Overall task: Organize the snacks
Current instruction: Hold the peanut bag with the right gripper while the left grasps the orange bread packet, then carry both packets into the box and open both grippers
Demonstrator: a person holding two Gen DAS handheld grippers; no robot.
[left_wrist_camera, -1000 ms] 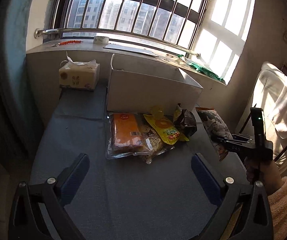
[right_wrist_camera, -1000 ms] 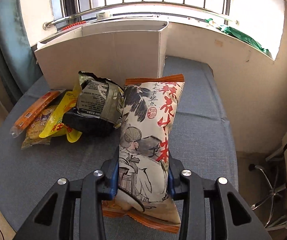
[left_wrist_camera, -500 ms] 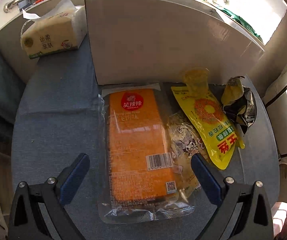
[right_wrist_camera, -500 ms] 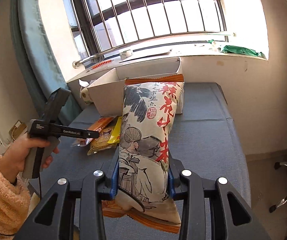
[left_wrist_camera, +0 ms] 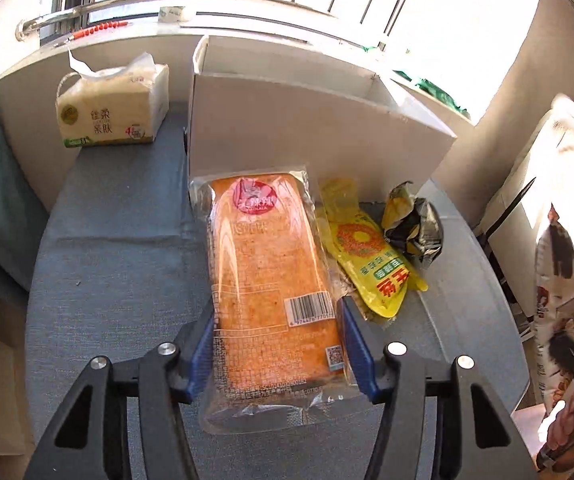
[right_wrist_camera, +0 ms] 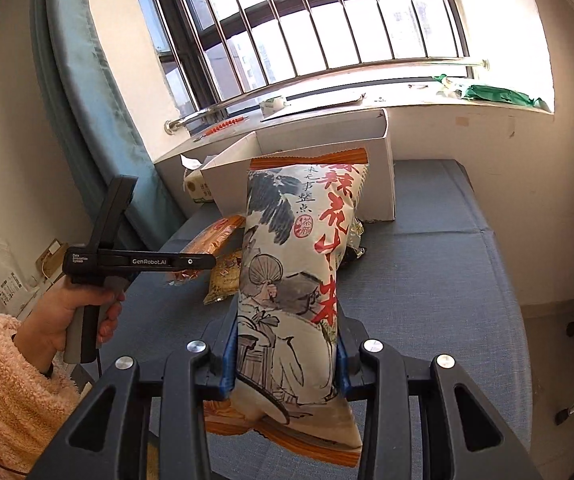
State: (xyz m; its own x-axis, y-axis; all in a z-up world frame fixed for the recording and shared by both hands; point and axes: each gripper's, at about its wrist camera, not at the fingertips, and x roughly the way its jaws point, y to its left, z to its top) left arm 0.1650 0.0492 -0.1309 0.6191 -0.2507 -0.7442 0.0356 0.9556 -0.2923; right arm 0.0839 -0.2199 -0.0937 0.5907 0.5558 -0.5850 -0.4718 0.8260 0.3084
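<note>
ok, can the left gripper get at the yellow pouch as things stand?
Probably not right now. The left gripper has its jaws shut on the orange snack pack, so it's occupied. The yellow pouch lies uncovered just right of that pack, with nothing on top; once the pack is released, the way looks free.

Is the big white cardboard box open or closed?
Open. The big white cardboard box has no lid on top; its bare walls stand up, though what's inside stays hidden.

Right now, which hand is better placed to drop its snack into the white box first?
Right, probably: its gripper already holds the illustrated bag lifted, pointing toward the white box. The left gripper only straddles the orange pack.
</note>
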